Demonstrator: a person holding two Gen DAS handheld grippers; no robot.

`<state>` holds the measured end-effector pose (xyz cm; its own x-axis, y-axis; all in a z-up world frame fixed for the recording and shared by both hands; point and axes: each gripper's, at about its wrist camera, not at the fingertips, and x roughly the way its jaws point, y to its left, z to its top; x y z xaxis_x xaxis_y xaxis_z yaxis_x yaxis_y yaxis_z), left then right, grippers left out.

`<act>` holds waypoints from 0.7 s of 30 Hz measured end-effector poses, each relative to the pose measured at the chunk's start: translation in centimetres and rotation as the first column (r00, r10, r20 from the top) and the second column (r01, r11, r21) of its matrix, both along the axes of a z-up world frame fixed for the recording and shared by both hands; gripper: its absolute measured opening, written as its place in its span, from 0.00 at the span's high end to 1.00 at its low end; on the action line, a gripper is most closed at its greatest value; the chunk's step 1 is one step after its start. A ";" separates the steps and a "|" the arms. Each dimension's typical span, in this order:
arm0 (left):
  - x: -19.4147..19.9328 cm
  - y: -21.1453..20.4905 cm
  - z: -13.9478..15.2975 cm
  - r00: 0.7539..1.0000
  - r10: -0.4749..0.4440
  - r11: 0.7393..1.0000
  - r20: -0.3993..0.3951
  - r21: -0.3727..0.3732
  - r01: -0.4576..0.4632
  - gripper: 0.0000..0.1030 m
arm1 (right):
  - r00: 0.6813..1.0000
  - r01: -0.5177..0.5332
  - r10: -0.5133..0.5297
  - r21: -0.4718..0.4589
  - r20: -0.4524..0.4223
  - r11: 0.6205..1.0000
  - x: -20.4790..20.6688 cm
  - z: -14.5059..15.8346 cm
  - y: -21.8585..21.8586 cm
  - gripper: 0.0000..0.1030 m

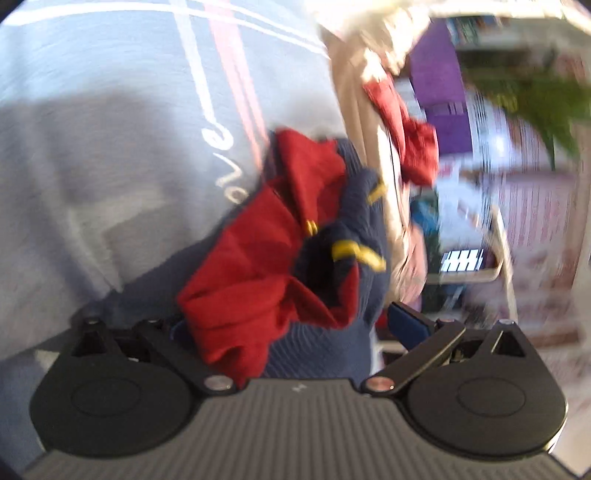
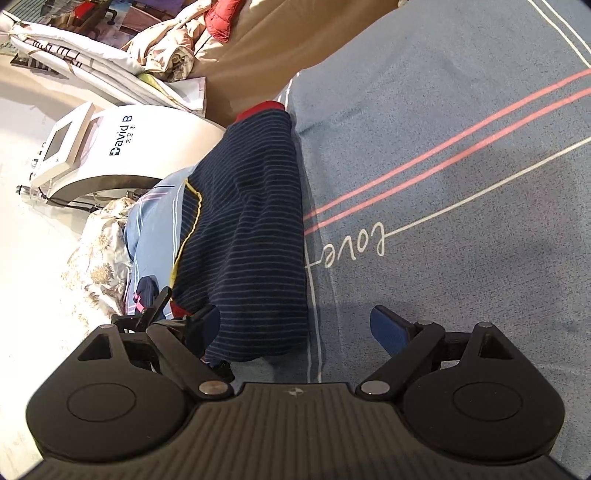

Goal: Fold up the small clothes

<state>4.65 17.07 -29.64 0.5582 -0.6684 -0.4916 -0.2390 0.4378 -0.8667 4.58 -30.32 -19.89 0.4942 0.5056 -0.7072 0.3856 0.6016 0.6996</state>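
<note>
A small navy striped garment with red lining and yellow trim (image 1: 280,258) is bunched up right in front of my left gripper (image 1: 291,325). The jaws stand wide apart; the cloth covers the left finger, and only the blue pad of the right finger (image 1: 406,325) shows. The view is blurred. In the right wrist view the same navy striped garment (image 2: 243,229) lies stretched along the edge of the blue bedsheet (image 2: 461,155). My right gripper (image 2: 295,328) is open, its left finger (image 2: 207,325) over the cloth's near end and its right finger (image 2: 388,328) over the sheet.
The sheet has pink and white lines and the word "love" (image 2: 354,247). Left of the bed edge, on the pale floor, stands a white machine (image 2: 110,147). Crumpled bedding (image 2: 110,62) and a red jacket (image 2: 221,18) lie beyond. A beige cover (image 2: 266,48) lies at the far end.
</note>
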 end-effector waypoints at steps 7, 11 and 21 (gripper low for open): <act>1.5 -1.2 0.6 0.998 -0.055 0.998 -0.014 -0.027 0.055 0.00 | 1.000 -0.023 0.023 0.006 0.018 1.000 1.4 -0.5 -0.2 0.00; 1.9 -0.4 0.2 0.997 -0.051 0.999 -0.054 -0.015 0.051 0.04 | 0.996 -0.074 0.077 -0.059 0.036 0.996 5.1 -0.7 0.2 0.00; 2.9 -0.5 0.1 0.991 -0.002 1.000 -0.136 -0.029 -0.002 0.08 | 0.999 -0.025 0.025 0.007 0.026 1.000 13.3 -4.5 0.4 0.00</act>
<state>7.54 16.57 -29.59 0.4871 -0.6835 -0.5438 -0.3556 0.4135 -0.8382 17.85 -29.93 -24.36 0.4993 0.5233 -0.6906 0.3527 0.6053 0.7136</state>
